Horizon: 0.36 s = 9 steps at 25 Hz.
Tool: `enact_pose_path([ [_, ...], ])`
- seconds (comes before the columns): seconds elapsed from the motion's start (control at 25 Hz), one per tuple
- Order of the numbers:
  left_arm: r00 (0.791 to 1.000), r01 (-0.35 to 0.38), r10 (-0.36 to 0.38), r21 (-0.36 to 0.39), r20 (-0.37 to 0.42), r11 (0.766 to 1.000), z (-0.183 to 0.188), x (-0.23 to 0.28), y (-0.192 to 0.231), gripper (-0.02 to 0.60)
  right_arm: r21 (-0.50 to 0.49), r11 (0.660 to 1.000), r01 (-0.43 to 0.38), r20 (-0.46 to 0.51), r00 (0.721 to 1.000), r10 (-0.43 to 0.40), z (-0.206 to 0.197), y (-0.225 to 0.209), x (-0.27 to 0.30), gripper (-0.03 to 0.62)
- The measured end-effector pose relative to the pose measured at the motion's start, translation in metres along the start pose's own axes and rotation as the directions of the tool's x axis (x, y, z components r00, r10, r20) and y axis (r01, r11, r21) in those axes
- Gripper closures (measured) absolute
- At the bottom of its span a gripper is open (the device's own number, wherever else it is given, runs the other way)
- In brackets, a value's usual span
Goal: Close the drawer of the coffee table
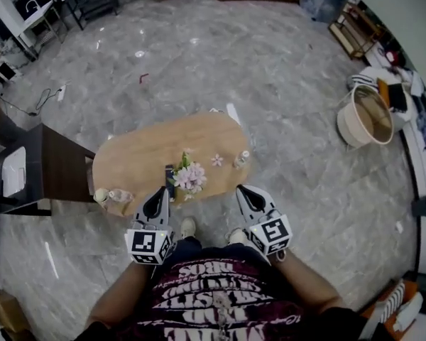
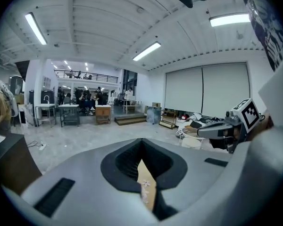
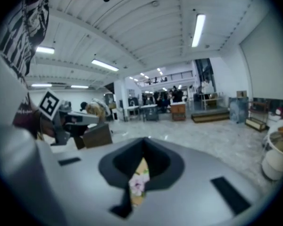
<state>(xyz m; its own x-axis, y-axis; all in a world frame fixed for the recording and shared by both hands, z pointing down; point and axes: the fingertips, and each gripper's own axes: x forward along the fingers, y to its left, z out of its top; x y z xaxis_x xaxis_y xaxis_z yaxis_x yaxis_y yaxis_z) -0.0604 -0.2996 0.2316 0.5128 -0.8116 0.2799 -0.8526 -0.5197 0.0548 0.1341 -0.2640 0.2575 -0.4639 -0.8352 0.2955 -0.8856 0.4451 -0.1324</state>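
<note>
The oval wooden coffee table [image 1: 145, 158] stands on the floor in front of the person's feet in the head view. No open drawer shows on it from here; a pale edge [image 1: 232, 112] sticks out at its far end, and I cannot tell what it is. My left gripper [image 1: 158, 192] and right gripper [image 1: 243, 190] hang side by side above the table's near edge, both shut with nothing in them. In the left gripper view the jaws [image 2: 142, 142] meet, and a sliver of tabletop shows below them. In the right gripper view the jaws [image 3: 144, 142] are shut too.
A vase of pink flowers [image 1: 189, 176], a small bottle [image 1: 241, 160] and little figurines [image 1: 110, 196] sit on the tabletop. A dark cabinet [image 1: 57, 165] stands close to the table's left end. A round basket [image 1: 366, 116] is far right on the grey marble floor [image 1: 284, 69].
</note>
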Motion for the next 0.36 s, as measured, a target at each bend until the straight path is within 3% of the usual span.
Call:
enact_pose_path([
  [0.36, 0.994, 0.096, -0.096, -0.005, 0.045, 0.995, 0.016, 0.034, 0.069, 0.561, -0.023, 0.993, 0.12, 0.024, 0.993, -0.119, 0.028, 0.031, 0.047, 0.56],
])
